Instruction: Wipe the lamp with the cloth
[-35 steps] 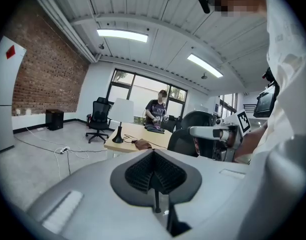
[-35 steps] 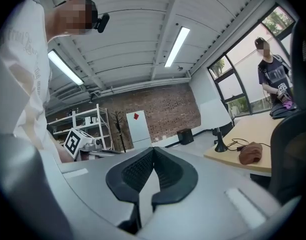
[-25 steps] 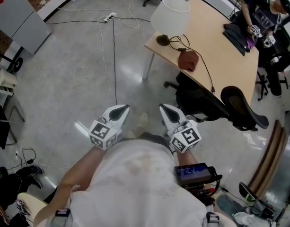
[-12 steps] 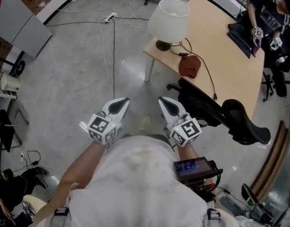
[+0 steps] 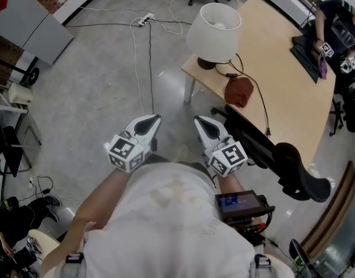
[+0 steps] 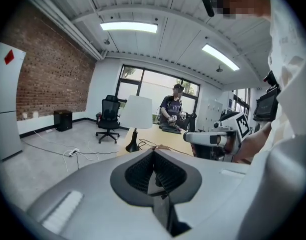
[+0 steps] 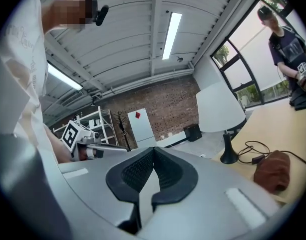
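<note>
A lamp point(image 5: 215, 30) with a white shade stands at the near corner of a pale wooden table point(image 5: 281, 68). A brown-red cloth point(image 5: 240, 91) lies crumpled on the table beside the lamp's cord. My left gripper point(image 5: 148, 120) and right gripper point(image 5: 201, 122) are held side by side in front of my body, above the floor and short of the table. Both are shut with nothing between the jaws. The right gripper view shows the lamp point(image 7: 218, 109) and the cloth point(image 7: 272, 170) ahead on the right. In the left gripper view the lamp point(image 6: 136, 113) stands beyond the jaws.
A black office chair point(image 5: 281, 155) is tucked against the table's near edge, between me and the cloth. Cables point(image 5: 143, 51) and a power strip point(image 5: 145, 19) lie on the concrete floor. Another person point(image 5: 339, 28) works at the table's far end. A grey cabinet point(image 5: 26, 22) stands far left.
The lamp, cloth and table have slid down and closer in the head view as I moved toward them. Both grippers stayed shut and side by side.
</note>
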{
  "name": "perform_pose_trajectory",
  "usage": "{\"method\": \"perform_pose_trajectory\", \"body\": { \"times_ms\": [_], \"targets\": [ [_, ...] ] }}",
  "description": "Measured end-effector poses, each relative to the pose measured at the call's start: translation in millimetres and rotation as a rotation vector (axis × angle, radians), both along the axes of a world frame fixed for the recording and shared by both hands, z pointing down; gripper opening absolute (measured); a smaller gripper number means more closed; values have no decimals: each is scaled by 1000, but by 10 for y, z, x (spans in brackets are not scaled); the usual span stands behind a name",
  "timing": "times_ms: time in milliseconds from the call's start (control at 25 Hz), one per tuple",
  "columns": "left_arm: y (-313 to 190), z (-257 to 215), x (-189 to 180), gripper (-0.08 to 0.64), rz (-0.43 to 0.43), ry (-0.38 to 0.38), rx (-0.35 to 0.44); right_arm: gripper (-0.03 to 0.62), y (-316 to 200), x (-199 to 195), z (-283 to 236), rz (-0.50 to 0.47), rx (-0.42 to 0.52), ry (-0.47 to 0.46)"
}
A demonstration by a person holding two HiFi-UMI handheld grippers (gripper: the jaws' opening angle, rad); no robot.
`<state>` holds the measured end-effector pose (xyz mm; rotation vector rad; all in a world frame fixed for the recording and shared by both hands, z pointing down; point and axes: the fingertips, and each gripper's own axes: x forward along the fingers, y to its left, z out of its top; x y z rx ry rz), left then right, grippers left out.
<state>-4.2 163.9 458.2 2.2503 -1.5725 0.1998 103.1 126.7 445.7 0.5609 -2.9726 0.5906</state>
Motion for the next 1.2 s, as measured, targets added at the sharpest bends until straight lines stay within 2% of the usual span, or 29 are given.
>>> {"method": "perform_pose_trajectory", "body": {
  "times_ms": [160,440,680,880,1200],
  "targets": [
    [-75,-16,-60,2,-27,-10,-2,12,-104,-89,-33,-36,14,-1],
    [-236,-37,-77,2,-29,-23,0,12,-260,-35,36,-13,-16,-17],
    [-389,1,-70,2,6,2,-6,12,-345,-38,12,12,-6,14],
    [-633,104,-26,2,78,27,-21,14,-512,-45,77,73,-19,36],
    [-1223,173,80,2,262,41,-33,12,-924,-48,155,204,-33,102]
  ]
}}
